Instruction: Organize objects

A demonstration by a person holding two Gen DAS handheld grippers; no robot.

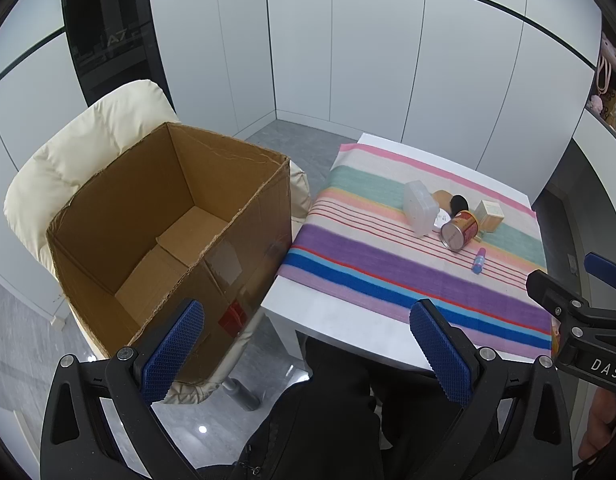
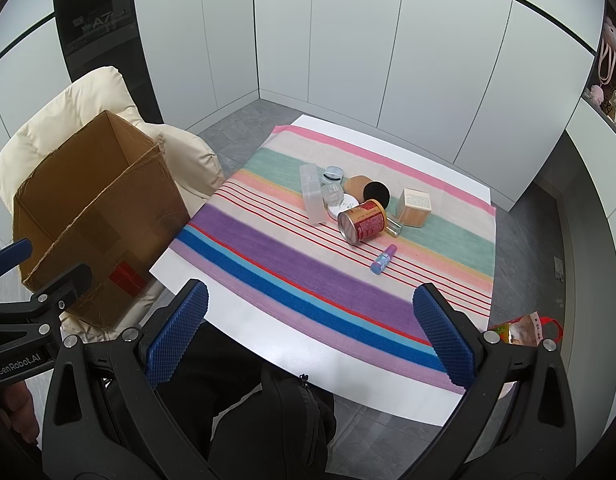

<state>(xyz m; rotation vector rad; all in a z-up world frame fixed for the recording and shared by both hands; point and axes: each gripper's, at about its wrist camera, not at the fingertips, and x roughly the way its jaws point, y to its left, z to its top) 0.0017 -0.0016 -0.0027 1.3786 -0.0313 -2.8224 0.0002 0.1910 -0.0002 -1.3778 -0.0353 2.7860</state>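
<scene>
A small cluster lies on the striped cloth (image 2: 308,272): a red and gold can (image 2: 361,221) on its side, a clear plastic case (image 2: 312,194), a beige box (image 2: 415,207), a black round puff (image 2: 376,193) and a small blue and purple tube (image 2: 383,259). An empty cardboard box (image 1: 168,232) stands open on a cream chair (image 1: 88,140) left of the table. My left gripper (image 1: 308,336) is open, held above the table's near left corner. My right gripper (image 2: 309,324) is open too, above the near edge, well short of the items.
The white table (image 2: 268,344) fills the middle, with the person's dark-clothed legs under its near edge. White cabinet walls stand behind. A red-handled bag (image 2: 523,330) sits by the table's right corner. Shelves (image 2: 611,80) with pink items are at far right.
</scene>
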